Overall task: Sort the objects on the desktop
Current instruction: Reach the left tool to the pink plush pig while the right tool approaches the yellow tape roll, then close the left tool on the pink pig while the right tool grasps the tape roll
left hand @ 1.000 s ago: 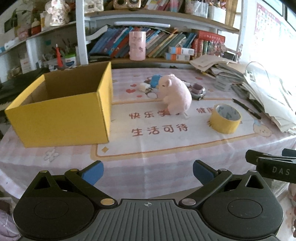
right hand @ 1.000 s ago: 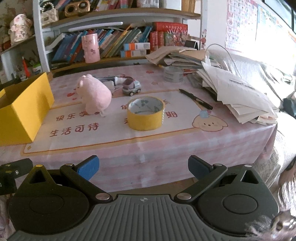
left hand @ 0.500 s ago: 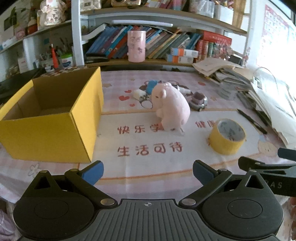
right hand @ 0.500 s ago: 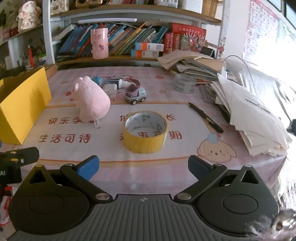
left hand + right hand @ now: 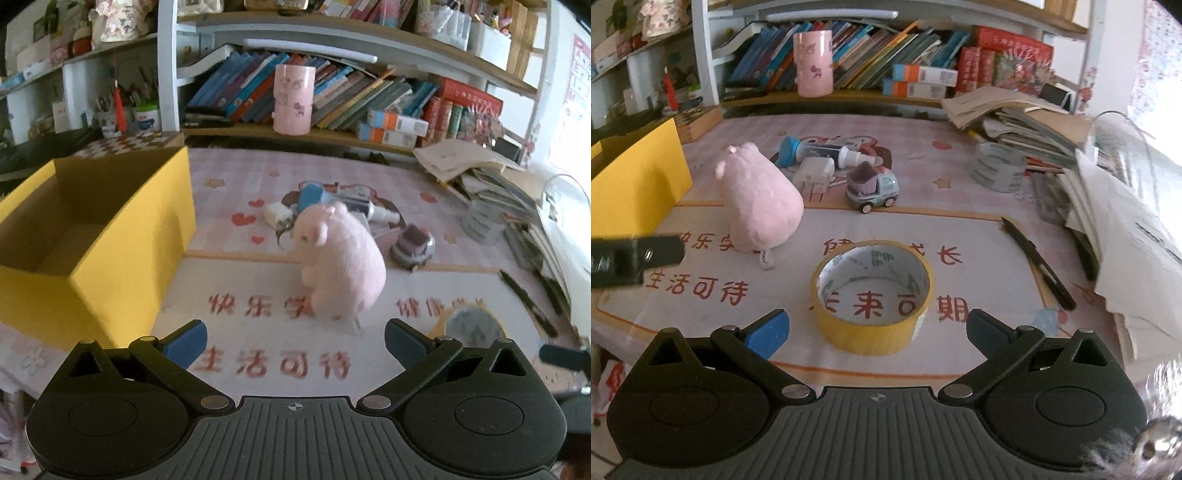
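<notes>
A pink plush pig (image 5: 340, 262) (image 5: 759, 201) stands upright on the printed mat, straight ahead of my open left gripper (image 5: 293, 341). A yellow tape roll (image 5: 873, 295) (image 5: 472, 326) lies flat just in front of my open right gripper (image 5: 875, 330), between the lines of its fingers. Behind the pig lie a toy car (image 5: 873, 186) (image 5: 413, 245), a white plug (image 5: 814, 173) and a blue-capped tube (image 5: 812, 151). An open yellow cardboard box (image 5: 74, 236) (image 5: 635, 181) stands at the left, empty inside. A black pen (image 5: 1038, 271) lies right of the tape.
Stacks of papers and books (image 5: 1115, 206) crowd the right side, beside a grey tape roll (image 5: 999, 166). A bookshelf with a pink cup (image 5: 293, 99) runs along the back. The left gripper's body (image 5: 631, 258) shows at the right wrist view's left edge.
Both grippers have moved forward over the table. The pig and the tape roll now look larger and nearer; the tape sits close between the right gripper's fingers. Nothing was taken hold of.
</notes>
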### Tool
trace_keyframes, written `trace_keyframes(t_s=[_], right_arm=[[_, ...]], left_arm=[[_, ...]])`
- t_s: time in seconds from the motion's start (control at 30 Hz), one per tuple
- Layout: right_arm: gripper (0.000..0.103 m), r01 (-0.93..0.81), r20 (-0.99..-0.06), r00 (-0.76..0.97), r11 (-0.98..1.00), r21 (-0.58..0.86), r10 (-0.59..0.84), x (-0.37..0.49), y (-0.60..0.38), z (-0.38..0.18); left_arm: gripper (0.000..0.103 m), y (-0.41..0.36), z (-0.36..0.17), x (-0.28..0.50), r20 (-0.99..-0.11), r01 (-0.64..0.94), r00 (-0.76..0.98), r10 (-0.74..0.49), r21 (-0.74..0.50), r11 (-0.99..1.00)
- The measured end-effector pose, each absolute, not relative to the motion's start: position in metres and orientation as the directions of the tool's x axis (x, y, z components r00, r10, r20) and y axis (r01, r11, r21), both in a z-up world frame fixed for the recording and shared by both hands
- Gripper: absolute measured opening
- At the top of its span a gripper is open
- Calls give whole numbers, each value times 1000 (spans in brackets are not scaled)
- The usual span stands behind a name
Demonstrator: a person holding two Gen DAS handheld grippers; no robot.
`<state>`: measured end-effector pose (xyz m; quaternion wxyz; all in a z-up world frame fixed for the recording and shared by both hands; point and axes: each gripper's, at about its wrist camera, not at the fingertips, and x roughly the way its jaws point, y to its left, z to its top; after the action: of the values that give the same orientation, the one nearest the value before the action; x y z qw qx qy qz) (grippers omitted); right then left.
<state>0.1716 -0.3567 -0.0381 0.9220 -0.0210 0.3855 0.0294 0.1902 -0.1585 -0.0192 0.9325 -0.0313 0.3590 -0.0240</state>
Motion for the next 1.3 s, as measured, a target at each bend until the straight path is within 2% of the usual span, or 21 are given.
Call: trace_keyframes(t_s=[0.67,0.83,1.03,1.1,1.13,1.3], right_arm=[[103,-223,-769,613,973,53,182,221,-377,-66],[101,-237,-778,593,968,76,206,225,-380,-70],[100,-251,-780,586,965,81,218,224,-381,-71],[93,-261,-781,583,962,82,225,224,-381,-72],[90,-268,-781,579,959,88,233,224,-380,-72],[89,-267,-772,594,961,78,228,223,-380,-70]], left_arm=[[102,-211,-52,283,-702,11,712,-31,-32,999],[95,-216,-59,294,-717,18,697,-31,-26,1000],[80,-216,-67,298,-730,17,683,-38,-36,999],[75,-215,-66,296,-724,17,688,-39,-38,999],[74,-215,-65,295,-722,19,690,-40,-37,999],[71,-208,-60,286,-718,-3,695,-41,-60,998]])
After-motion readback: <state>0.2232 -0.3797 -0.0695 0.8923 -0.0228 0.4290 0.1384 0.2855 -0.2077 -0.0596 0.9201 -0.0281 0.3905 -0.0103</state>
